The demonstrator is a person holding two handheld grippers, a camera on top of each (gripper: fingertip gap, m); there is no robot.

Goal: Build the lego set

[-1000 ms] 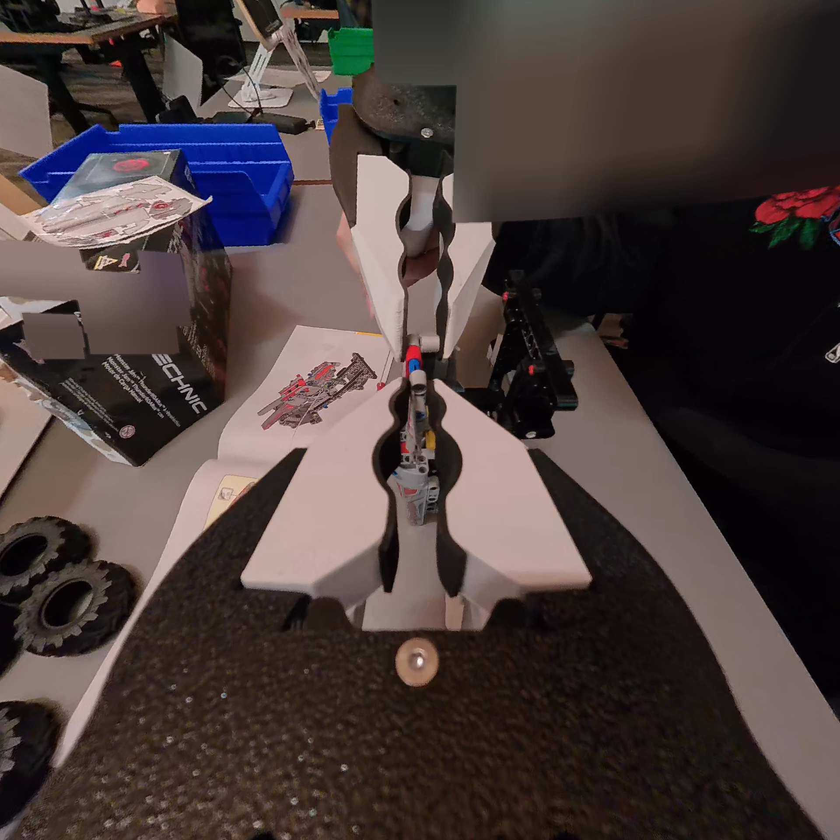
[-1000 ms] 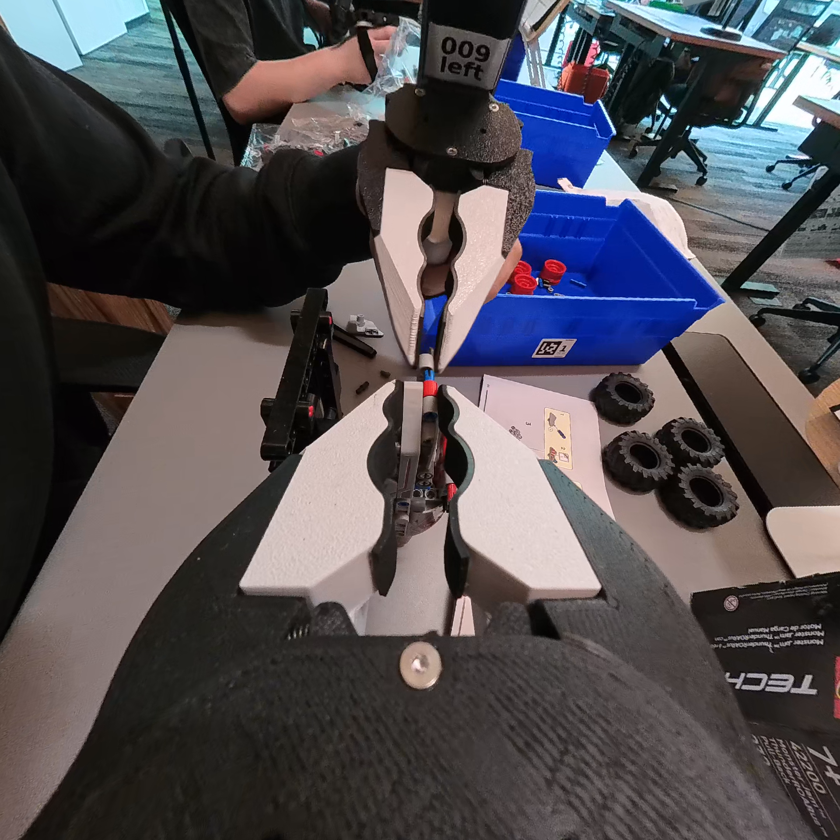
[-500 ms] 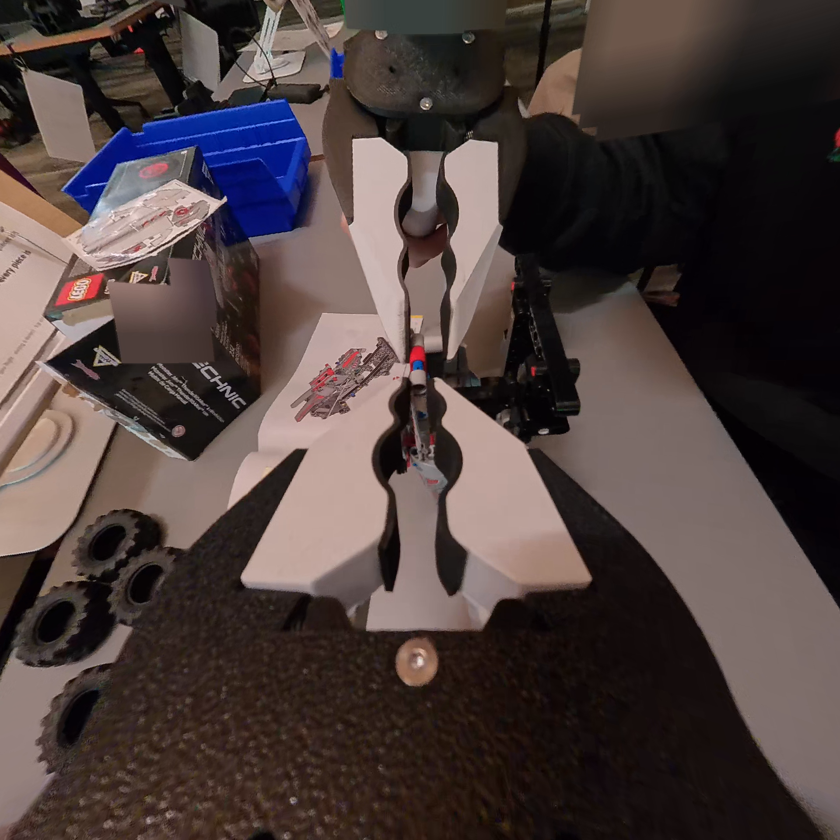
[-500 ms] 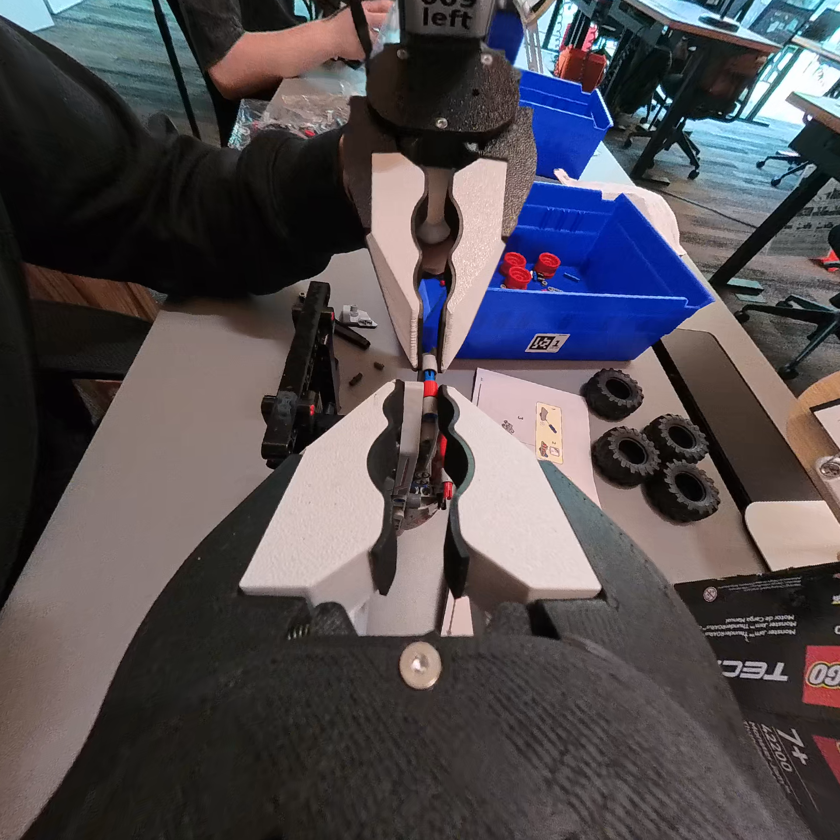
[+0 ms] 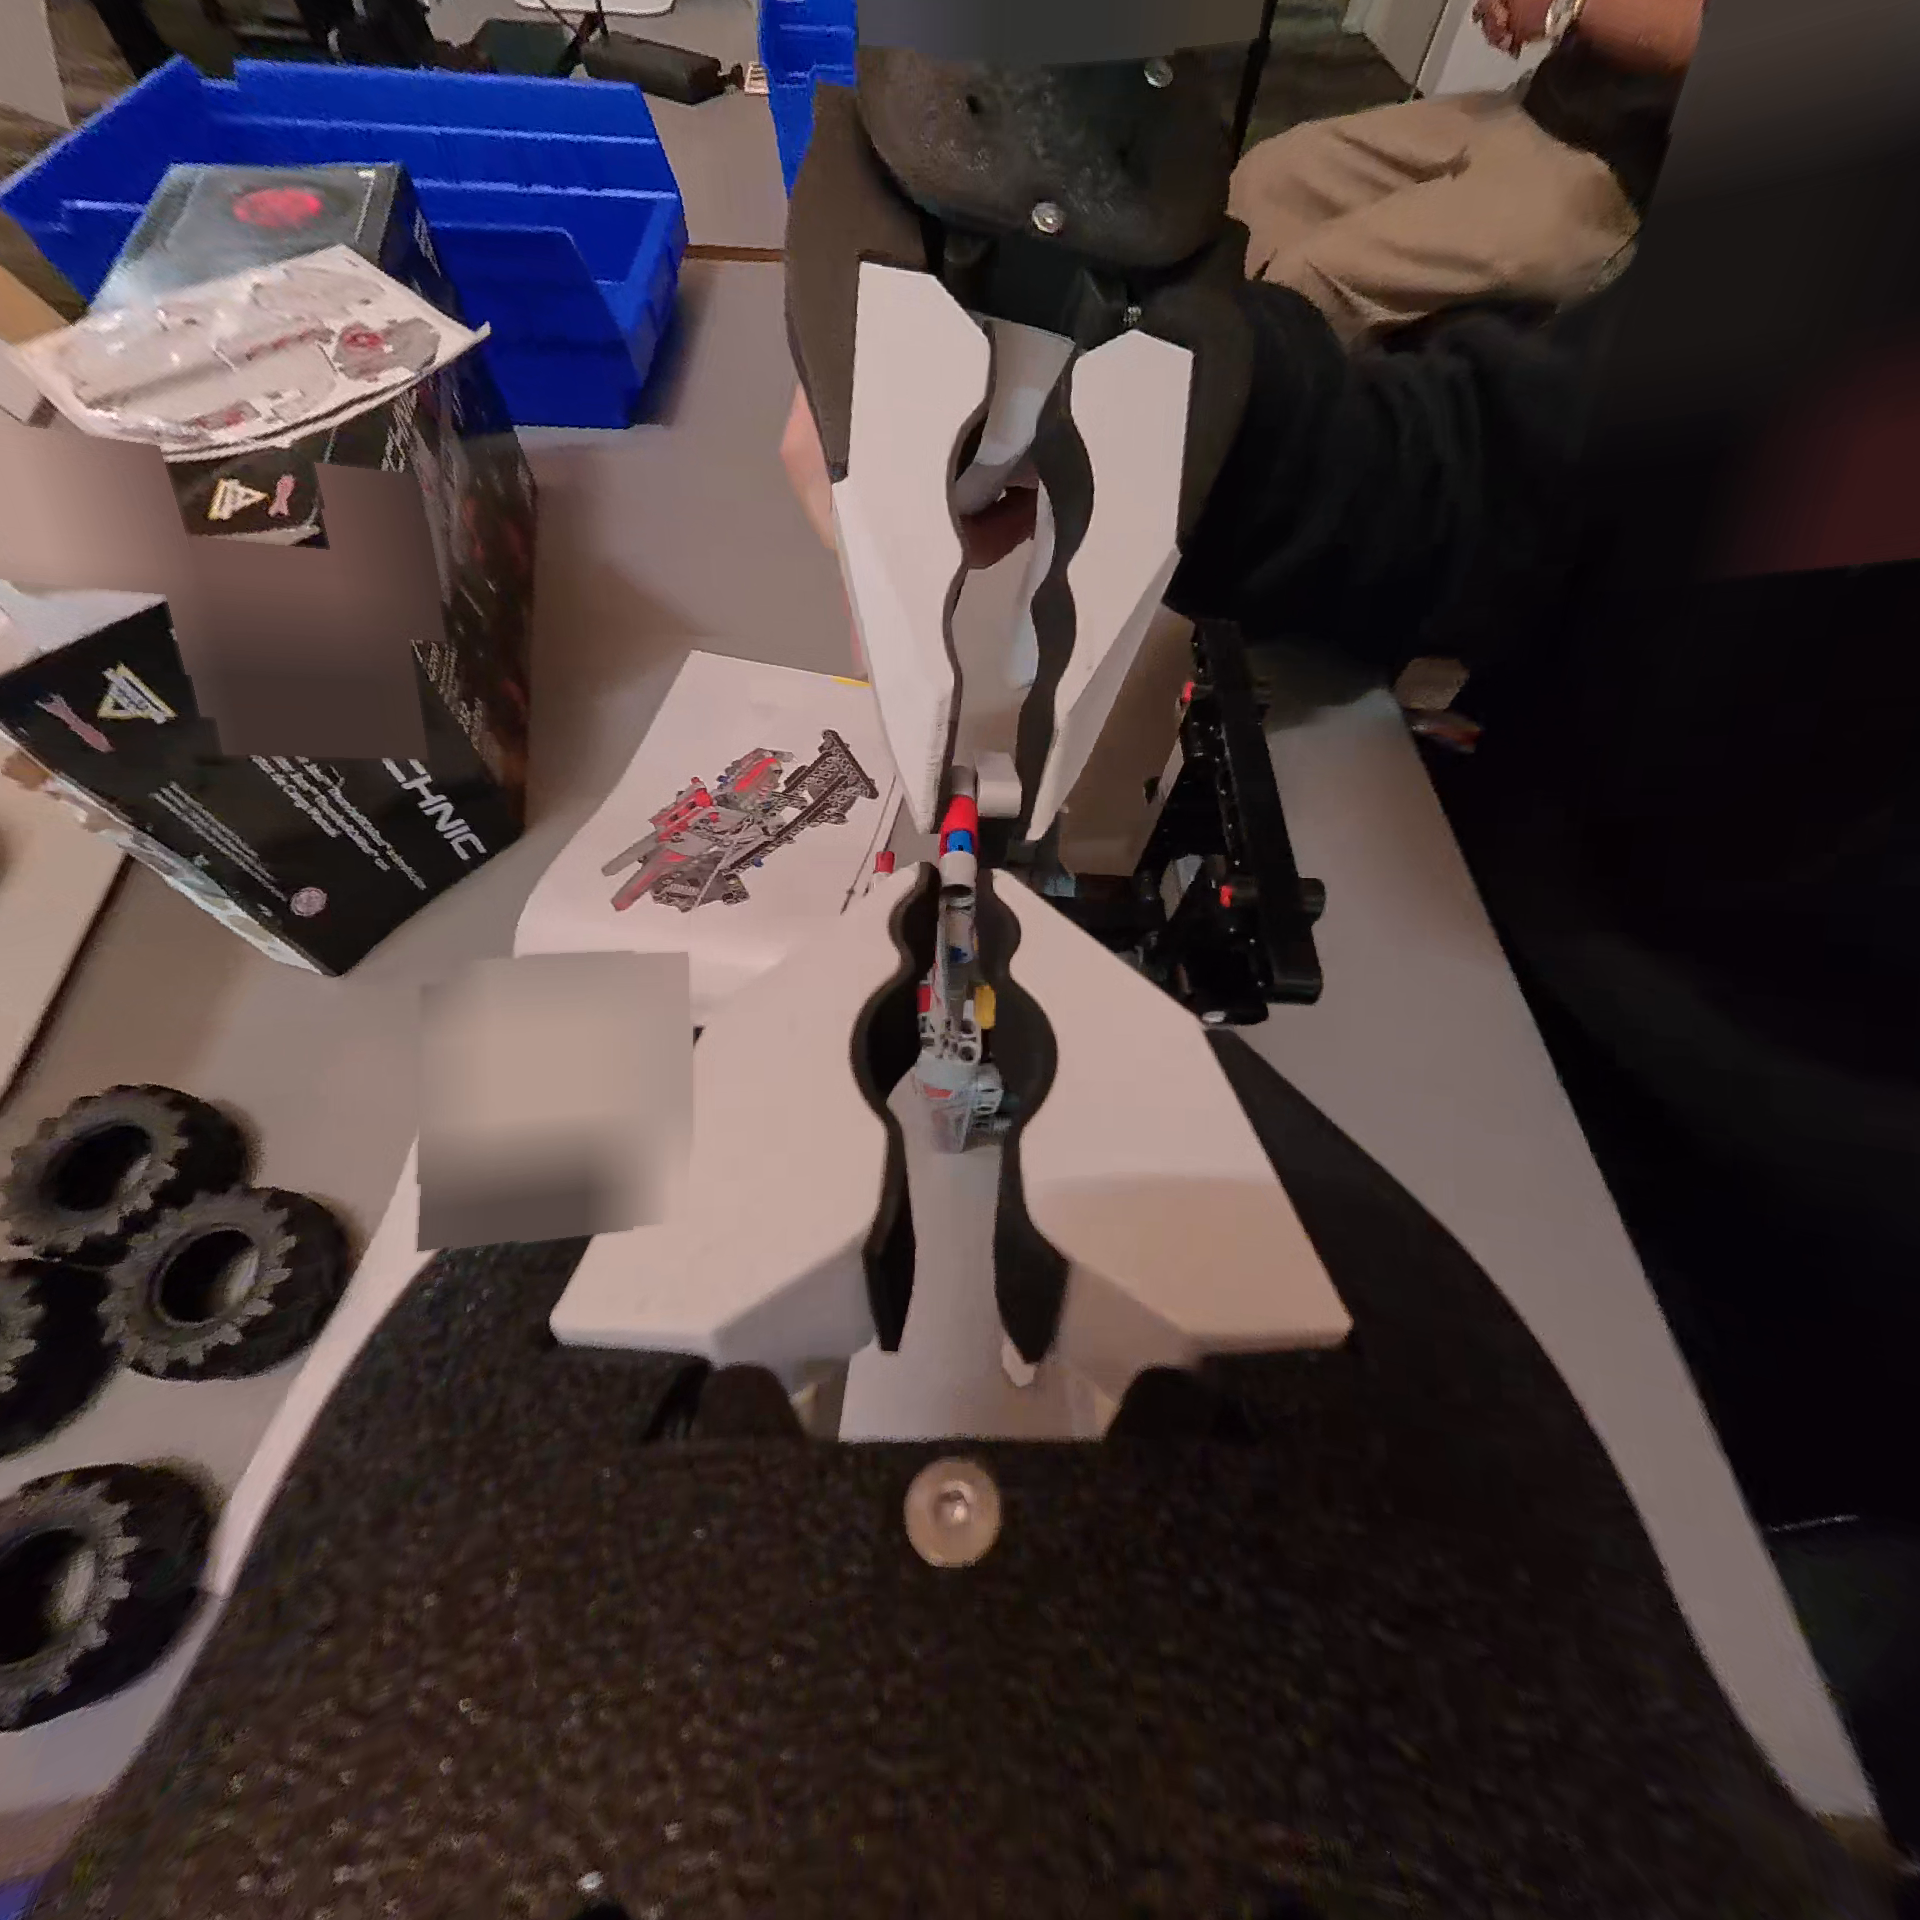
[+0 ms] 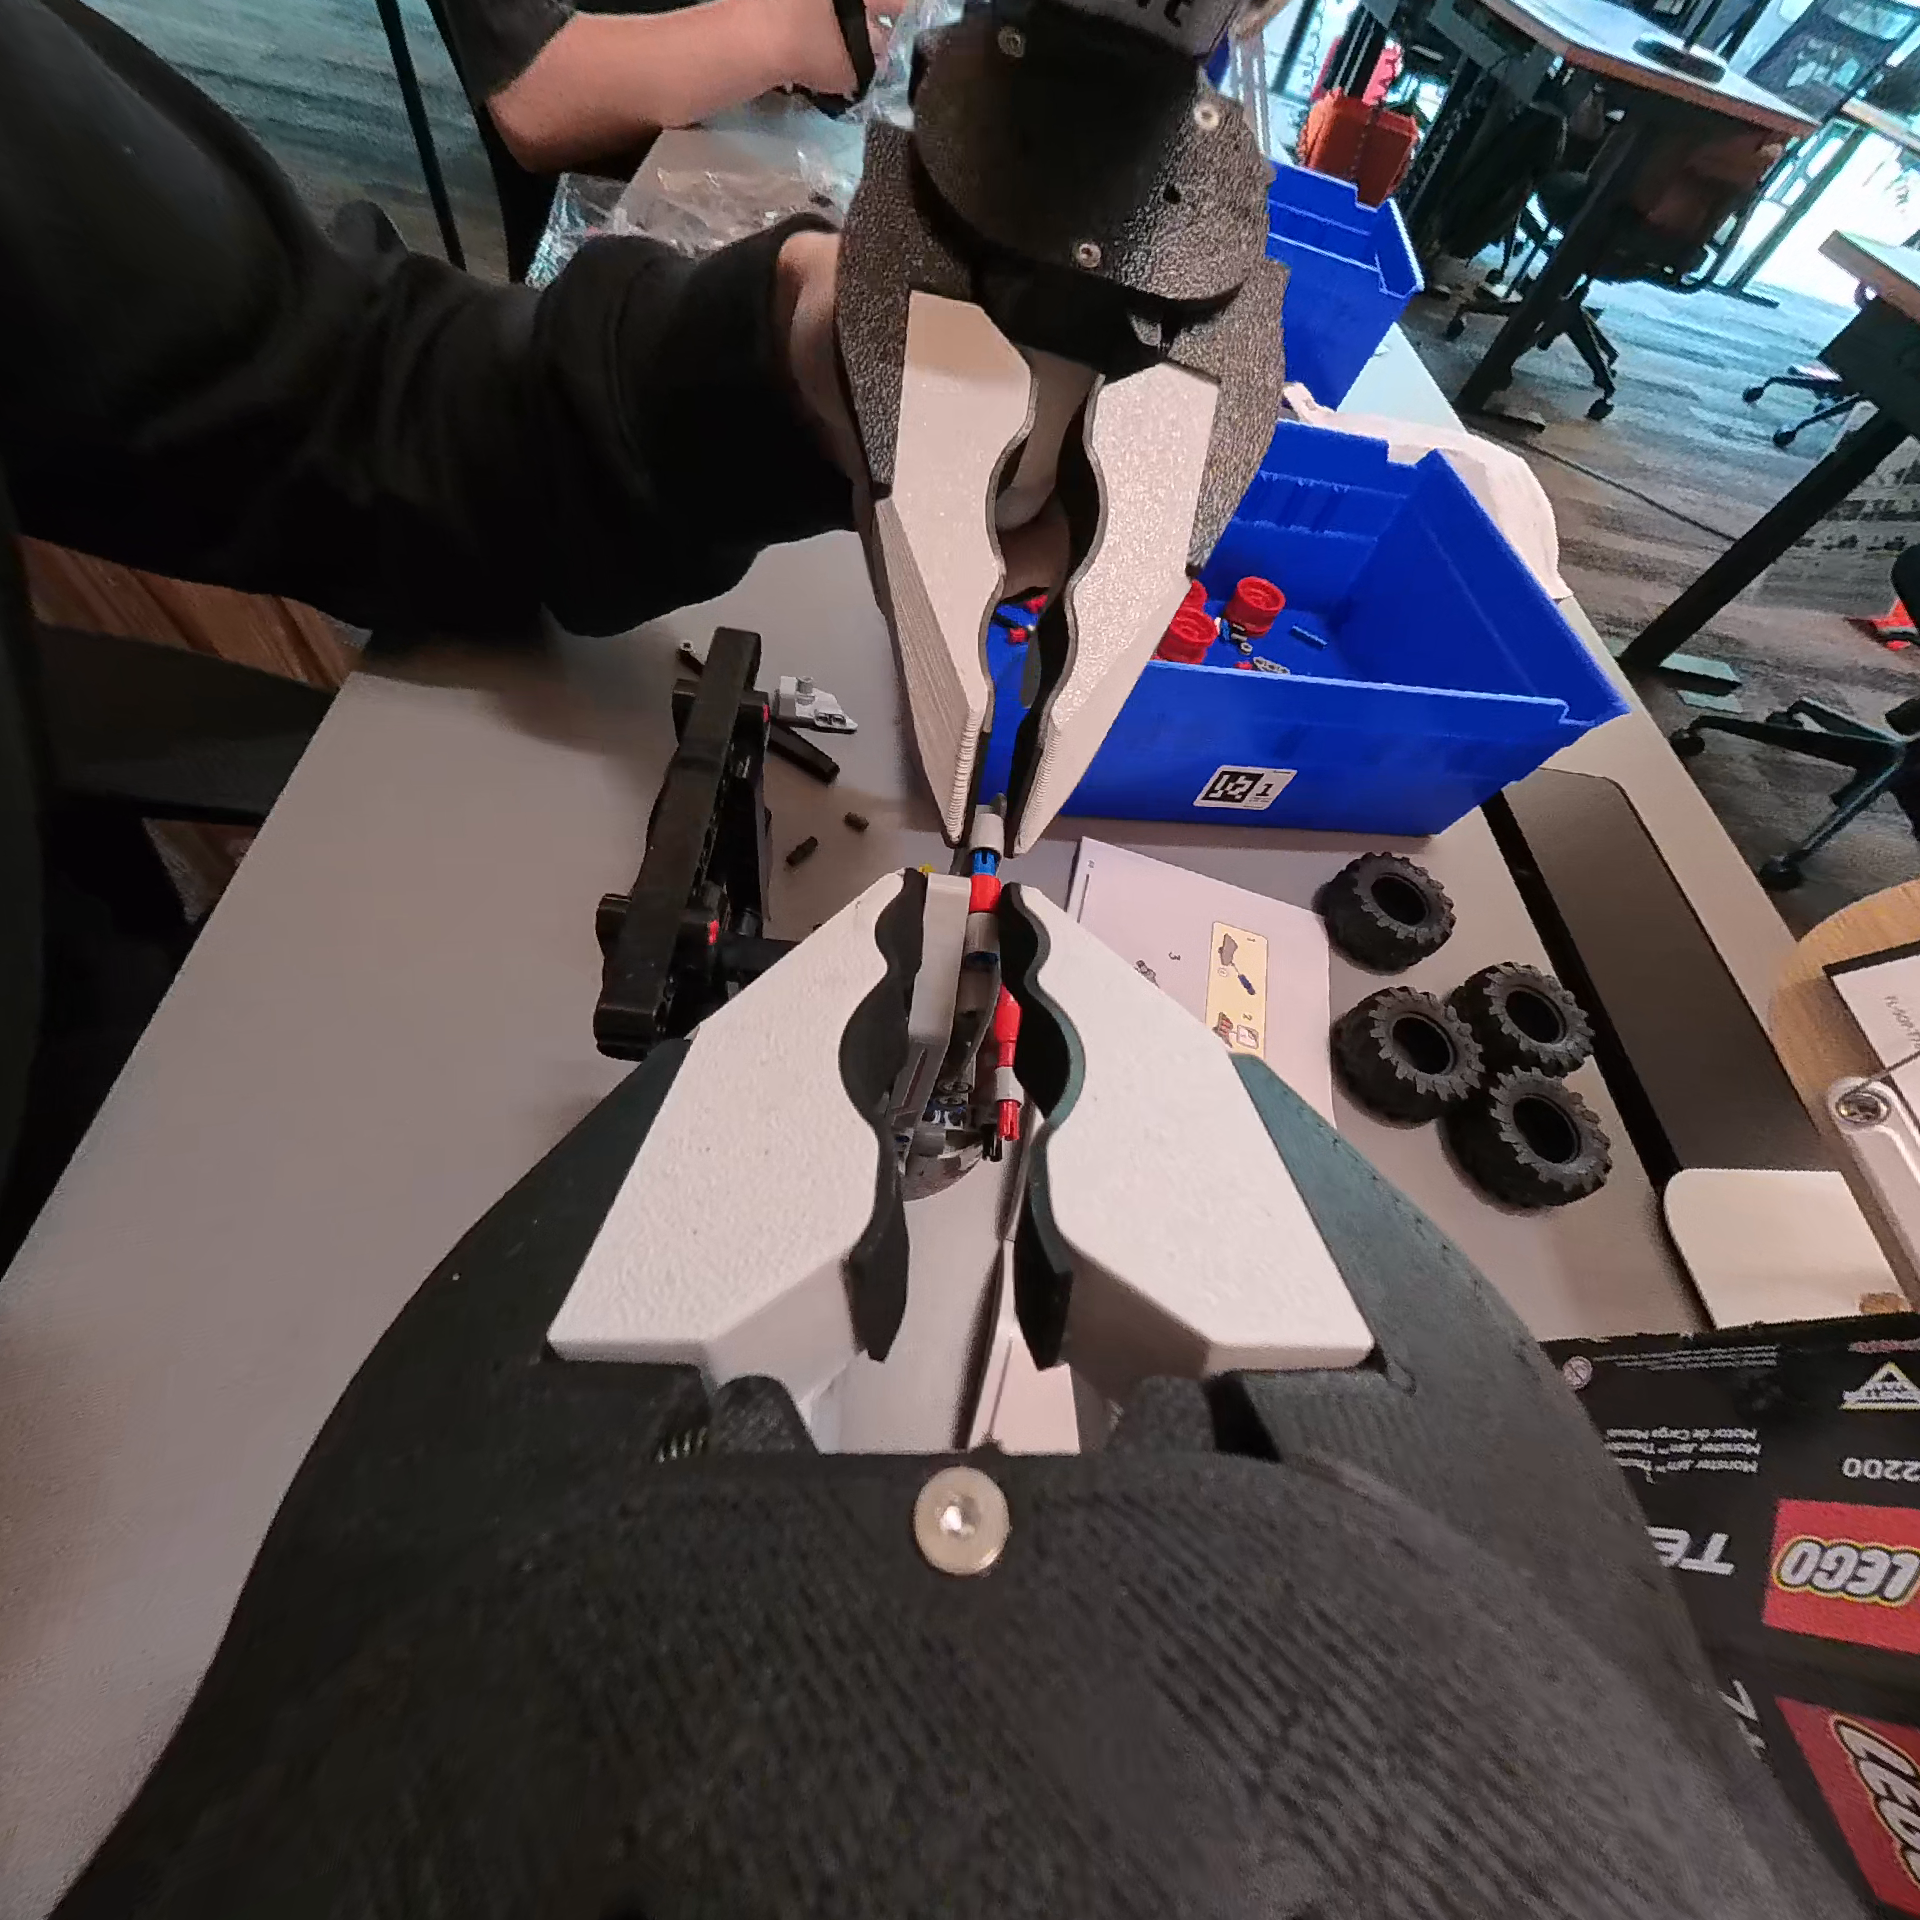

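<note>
My left gripper (image 5: 961,883) is shut on a slim grey lego assembly (image 5: 954,1039) with red, blue and yellow bits. My right gripper (image 6: 971,888) is shut on a grey and red lego assembly (image 6: 982,1029). The two grippers meet tip to tip above the grey table (image 6: 416,935). A short red and blue pin (image 5: 958,821) bridges the gap between their tips. The right gripper (image 5: 977,805) faces me in the left wrist view, with a small pale grey piece at its tips. The left gripper (image 6: 982,831) faces me in the right wrist view. How the two assemblies join is hidden by the fingers.
A black lego frame (image 6: 696,862) stands on the table below the grippers. Several black tyres (image 6: 1455,1049), an instruction booklet (image 5: 748,821) and the black set box (image 5: 312,675) lie around it. A blue bin (image 6: 1351,727) holds red hubs (image 6: 1226,613). A person's dark sleeve (image 6: 416,416) reaches in. My left and right fingertips are right by each other.
Both grippers stay shut and tip to tip. The pair has tilted and drawn closer to both cameras, and the left wrist view has swung so the box and tyres sit differently.
</note>
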